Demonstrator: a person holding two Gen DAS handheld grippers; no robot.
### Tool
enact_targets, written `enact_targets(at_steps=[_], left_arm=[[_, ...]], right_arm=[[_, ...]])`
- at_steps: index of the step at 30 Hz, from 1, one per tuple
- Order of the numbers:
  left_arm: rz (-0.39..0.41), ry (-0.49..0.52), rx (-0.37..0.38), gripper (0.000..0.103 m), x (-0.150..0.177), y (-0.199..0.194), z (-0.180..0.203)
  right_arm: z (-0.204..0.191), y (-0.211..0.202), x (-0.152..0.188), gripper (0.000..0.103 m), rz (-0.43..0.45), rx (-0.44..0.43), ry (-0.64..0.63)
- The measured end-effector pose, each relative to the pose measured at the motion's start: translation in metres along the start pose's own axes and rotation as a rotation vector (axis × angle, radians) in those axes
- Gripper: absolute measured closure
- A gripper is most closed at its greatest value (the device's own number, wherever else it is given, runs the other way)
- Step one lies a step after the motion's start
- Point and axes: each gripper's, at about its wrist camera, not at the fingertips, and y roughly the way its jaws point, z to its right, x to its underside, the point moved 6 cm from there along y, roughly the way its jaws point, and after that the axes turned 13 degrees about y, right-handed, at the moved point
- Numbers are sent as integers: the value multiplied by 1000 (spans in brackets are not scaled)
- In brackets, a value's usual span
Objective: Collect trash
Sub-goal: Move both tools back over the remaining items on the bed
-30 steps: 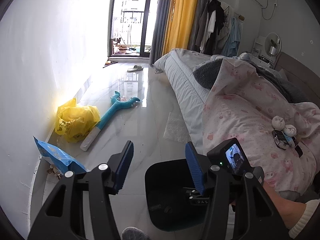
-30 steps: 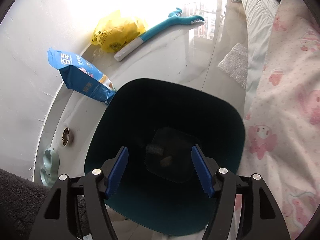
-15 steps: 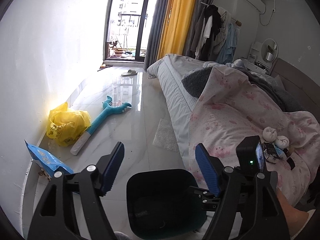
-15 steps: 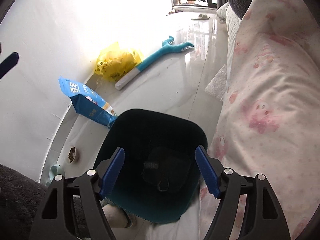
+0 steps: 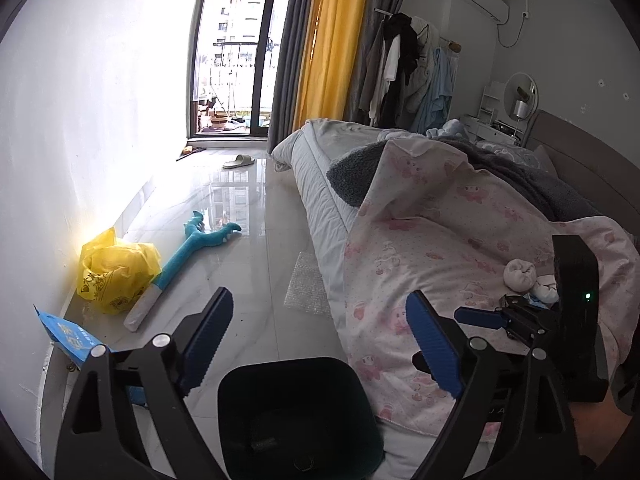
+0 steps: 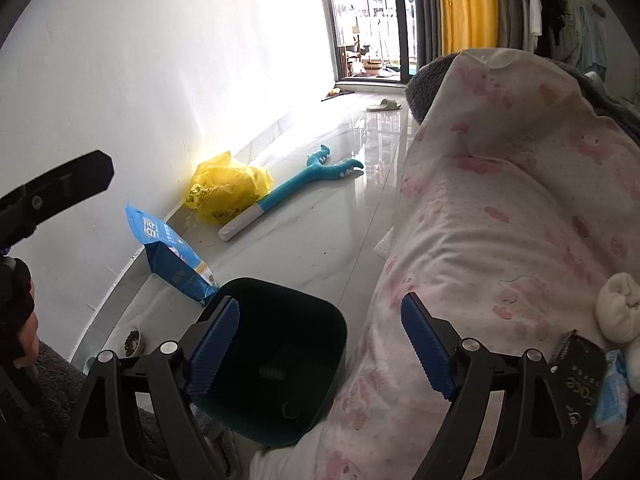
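Note:
A dark teal trash bin (image 5: 296,412) stands on the floor beside the bed, with a few dark items inside; it also shows in the right wrist view (image 6: 276,364). My left gripper (image 5: 320,340) is open and empty above the bin. My right gripper (image 6: 320,348) is open and empty, raised over the bin's edge and the bed. On the pink quilt (image 5: 440,248) lie white crumpled tissues (image 5: 520,274), a black wrapper (image 6: 576,376) and a light blue wrapper (image 6: 610,392), just right of the right gripper.
On the floor by the white wall are a yellow plastic bag (image 5: 114,272), a blue pouch (image 6: 172,256), a teal toy stick (image 5: 188,256), a pet food bowl (image 6: 132,342) and a bubble-wrap sheet (image 5: 306,284). A slipper (image 5: 238,161) lies near the balcony door.
Both grippers have risen and tilted up away from the bin. The right gripper has swung right toward the bed, bringing the tissues and wrappers into its view.

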Motion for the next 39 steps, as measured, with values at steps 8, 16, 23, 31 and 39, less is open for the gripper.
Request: enact_targets(at_steps=[8,16,23,31,39], left_arm=[[2,27,40,8,-11,14,39],[-7,65,91,7,-15,31,79],[0,107,167,7,-17,42,118],[-13,130,248,7,-15,56,162],[-41,147,279,7,-12,72,192]], right_arm=[[41,-40,-5,17,80,34,37],[81,-66,4,17,122,86,67],[112,-88,19,17,129,126,94],[150,-112,31,17,146,164,140],[188,-132,47,17,153,202,178]])
